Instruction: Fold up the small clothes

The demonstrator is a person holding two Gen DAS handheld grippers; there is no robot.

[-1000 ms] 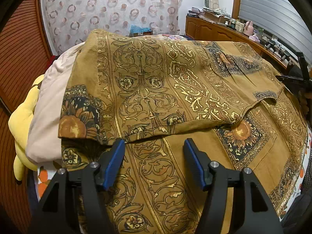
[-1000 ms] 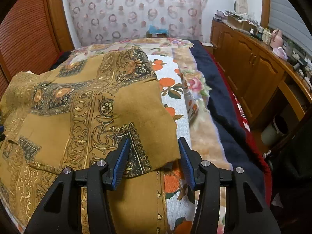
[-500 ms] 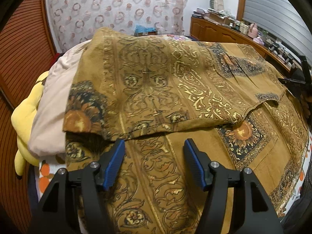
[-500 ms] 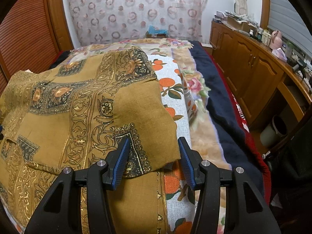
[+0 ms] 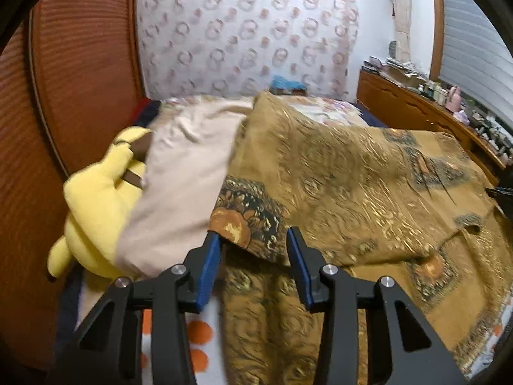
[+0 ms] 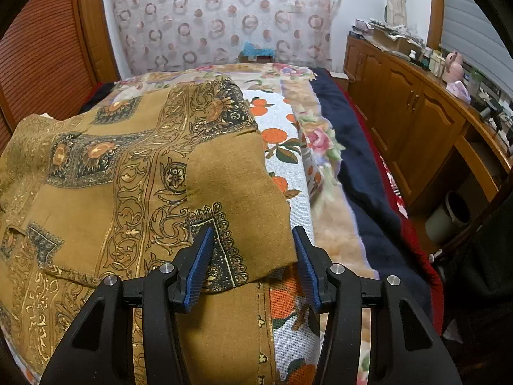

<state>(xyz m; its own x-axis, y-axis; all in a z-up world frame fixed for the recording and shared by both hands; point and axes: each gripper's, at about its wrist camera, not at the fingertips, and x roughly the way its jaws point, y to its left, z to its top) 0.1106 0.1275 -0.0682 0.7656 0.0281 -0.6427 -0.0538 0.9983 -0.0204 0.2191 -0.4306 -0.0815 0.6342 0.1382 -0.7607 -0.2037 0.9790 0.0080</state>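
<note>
— Yellow plush toy far left, a beige pillow beside it; where do we have the left gripper?

— Jaws apart, the corner of the folded ochre patterned garment lying between them.

— And our right gripper?

— Jaws apart as well, the garment's plain flap between them, its edge near the right jaw, over the orange-print sheet.
</note>
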